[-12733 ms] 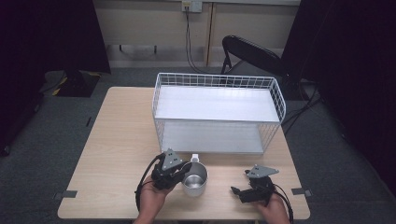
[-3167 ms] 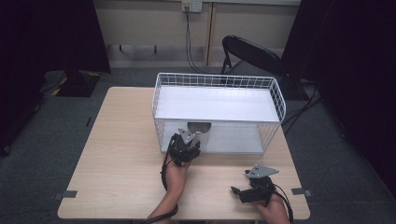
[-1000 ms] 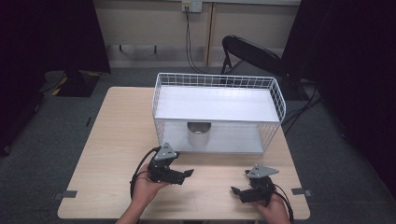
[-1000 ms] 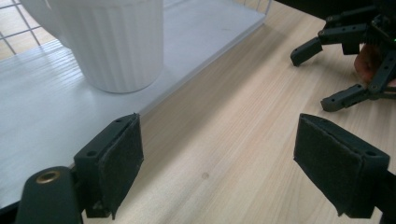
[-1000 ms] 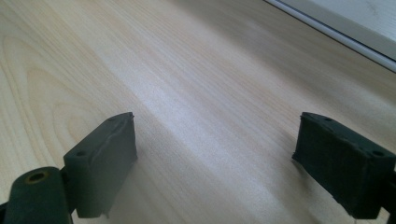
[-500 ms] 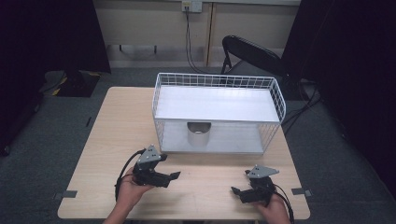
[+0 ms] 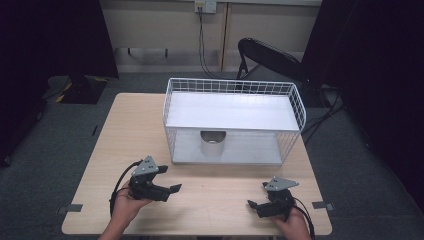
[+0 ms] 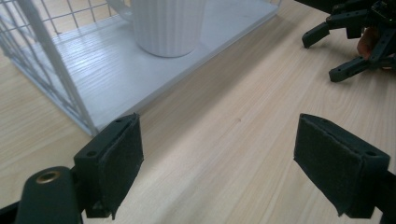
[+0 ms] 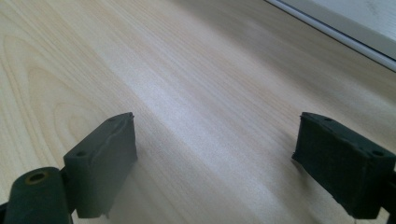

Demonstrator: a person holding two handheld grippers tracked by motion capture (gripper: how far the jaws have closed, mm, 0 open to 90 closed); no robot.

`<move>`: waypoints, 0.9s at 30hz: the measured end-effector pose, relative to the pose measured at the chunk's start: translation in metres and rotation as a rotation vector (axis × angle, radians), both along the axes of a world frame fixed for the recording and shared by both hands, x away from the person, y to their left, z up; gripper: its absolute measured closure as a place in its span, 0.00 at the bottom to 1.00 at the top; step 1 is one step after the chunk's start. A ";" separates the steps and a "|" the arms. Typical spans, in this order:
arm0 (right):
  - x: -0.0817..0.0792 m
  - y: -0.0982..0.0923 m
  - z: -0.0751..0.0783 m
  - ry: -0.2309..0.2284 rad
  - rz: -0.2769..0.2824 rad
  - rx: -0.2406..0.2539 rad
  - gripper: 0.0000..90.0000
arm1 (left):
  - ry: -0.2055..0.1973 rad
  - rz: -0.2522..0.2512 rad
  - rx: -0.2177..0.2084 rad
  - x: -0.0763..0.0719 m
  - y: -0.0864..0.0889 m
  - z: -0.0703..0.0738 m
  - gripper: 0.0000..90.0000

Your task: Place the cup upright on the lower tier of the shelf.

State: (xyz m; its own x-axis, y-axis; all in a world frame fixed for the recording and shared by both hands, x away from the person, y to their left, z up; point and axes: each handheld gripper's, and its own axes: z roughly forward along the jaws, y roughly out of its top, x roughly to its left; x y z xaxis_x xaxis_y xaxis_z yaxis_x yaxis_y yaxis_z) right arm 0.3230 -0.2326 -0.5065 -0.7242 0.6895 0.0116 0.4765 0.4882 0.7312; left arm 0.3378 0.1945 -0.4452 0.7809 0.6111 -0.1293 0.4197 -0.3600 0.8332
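A white ribbed mug (image 7: 213, 143) stands upright on the lower shelf of a white wire rack (image 7: 233, 85) at the back middle of the table. In the left gripper view the mug (image 8: 168, 25) is ahead and to the left, well beyond the jaws. My left gripper (image 7: 171, 192) is open and holds nothing, low over the table's front left and pointing right. Near the front right edge my right gripper (image 7: 254, 208) rests open, also with nothing in it. The left gripper view (image 8: 233, 163) and the right gripper view (image 9: 219, 163) both show bare wood between wide-apart pads.
The wooden table (image 7: 130, 130) has free room on its left side and along the front. The rack's lower shelf (image 8: 93, 79) lies close ahead of the left gripper. The right gripper (image 8: 355, 37) appears at the upper right of the left gripper view. A black chair (image 7: 270, 55) stands behind the table.
My left gripper carried the mug from the table front onto the rack's lower shelf, let it go, and drew back to the front left. The right gripper has not moved.
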 end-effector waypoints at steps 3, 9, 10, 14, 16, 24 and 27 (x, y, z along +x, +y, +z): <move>0.000 0.000 0.000 0.000 0.000 0.000 0.13 | -0.005 0.010 0.008 -0.001 0.007 0.000 0.17; 0.000 0.000 0.000 0.000 0.000 0.000 0.13 | 0.002 0.030 0.014 -0.001 0.020 -0.003 0.17; 0.000 0.000 0.000 0.000 0.000 0.000 0.13 | -0.004 0.029 0.030 -0.001 0.022 -0.004 0.17; 0.000 0.000 0.000 0.000 0.000 0.000 0.13 | -0.010 0.044 0.042 -0.002 0.033 -0.005 0.17; 0.000 0.000 0.000 0.000 0.000 0.000 0.13 | 0.003 0.060 0.034 -0.003 0.037 -0.007 0.17; 0.000 0.000 0.000 0.001 0.000 0.001 0.13 | 0.003 0.088 0.049 -0.006 0.057 -0.014 0.17; 0.000 0.000 0.000 0.001 0.000 0.001 0.13 | -0.002 0.092 0.055 -0.007 0.065 -0.018 0.17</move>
